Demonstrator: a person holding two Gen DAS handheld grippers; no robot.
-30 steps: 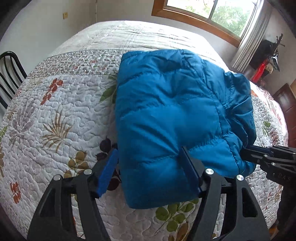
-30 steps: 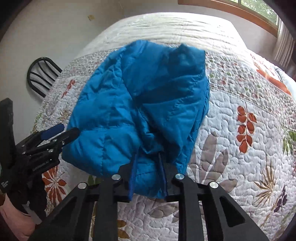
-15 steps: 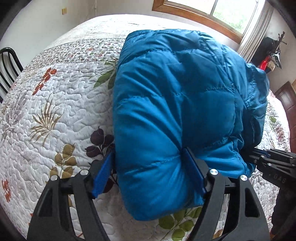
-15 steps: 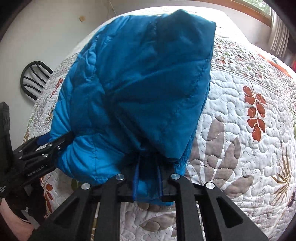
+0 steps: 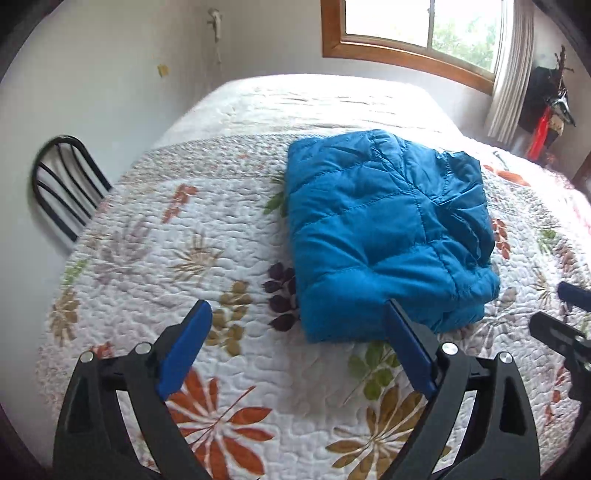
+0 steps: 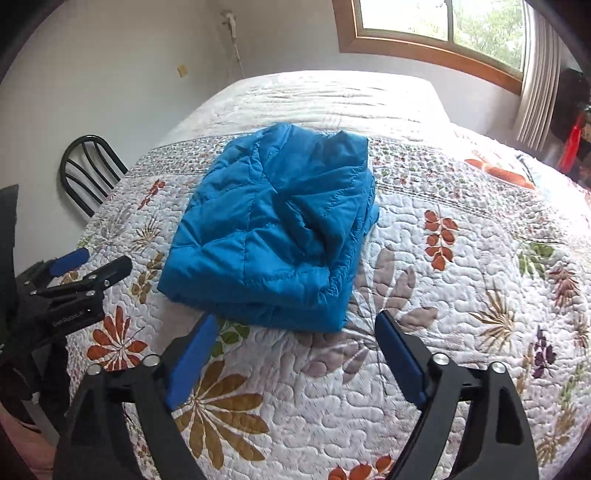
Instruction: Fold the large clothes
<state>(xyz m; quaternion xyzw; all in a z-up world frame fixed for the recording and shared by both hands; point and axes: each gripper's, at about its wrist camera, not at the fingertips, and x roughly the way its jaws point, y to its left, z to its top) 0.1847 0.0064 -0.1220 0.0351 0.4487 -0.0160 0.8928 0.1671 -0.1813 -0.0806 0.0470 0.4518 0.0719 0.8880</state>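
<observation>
A blue puffer jacket lies folded into a thick rectangle on the floral quilt of the bed. It also shows in the right wrist view. My left gripper is open and empty, just short of the jacket's near edge. My right gripper is open and empty, just short of the jacket's near edge. The left gripper shows at the left of the right wrist view, and the right gripper at the right edge of the left wrist view. Neither touches the jacket.
A black metal chair stands against the wall left of the bed, also in the right wrist view. A wood-framed window with a curtain is behind the bed. Dark and red objects hang at the far right.
Both grippers have let go of the jacket, opened wide and pulled back. The jacket, lifted half a second ago, now lies flat and folded on the quilt.
</observation>
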